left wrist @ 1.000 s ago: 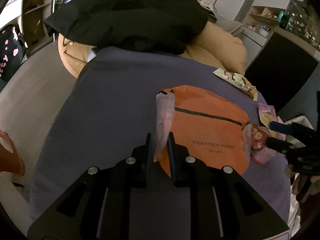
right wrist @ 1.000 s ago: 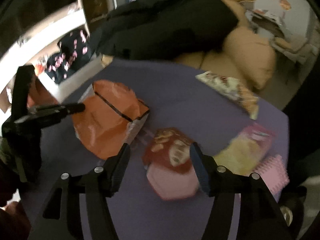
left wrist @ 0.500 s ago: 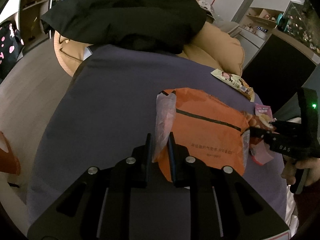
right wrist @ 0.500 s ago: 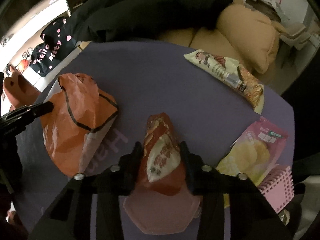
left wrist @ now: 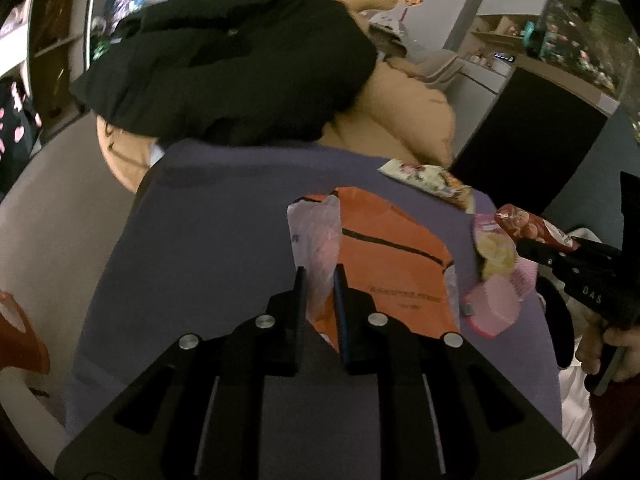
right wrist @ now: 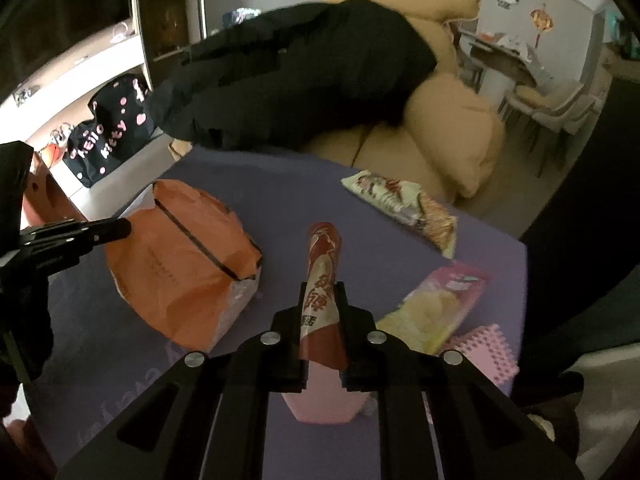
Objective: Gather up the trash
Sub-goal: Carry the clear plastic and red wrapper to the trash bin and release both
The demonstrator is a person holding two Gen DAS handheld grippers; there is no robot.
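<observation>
An orange plastic bag [left wrist: 384,252] lies on the purple surface [left wrist: 208,232]. My left gripper [left wrist: 319,276] is shut on its pale, translucent rim, holding that edge up. My right gripper [right wrist: 322,292] has a red snack wrapper [right wrist: 324,256] between its pads. Its jaws are still closing and squeeze the wrapper into a narrow roll held clear of the surface. In the left wrist view the red wrapper [left wrist: 528,228] hangs at the right, beside the bag. In the right wrist view the bag [right wrist: 180,264] sits at the left, with the left gripper [right wrist: 120,228] at its rim.
More litter lies on the purple surface [right wrist: 288,188]: a white and orange snack wrapper [right wrist: 404,204], a pink and yellow crisp packet [right wrist: 436,300], a pink spiky pad [right wrist: 484,348] and a pink piece [right wrist: 324,396] under my right gripper. A black garment [right wrist: 304,76] and tan cushions [right wrist: 452,128] lie behind.
My right gripper went from wide open around the red wrapper to closed on it, then lifted it off the surface. My left gripper rose a little with the bag's rim.
</observation>
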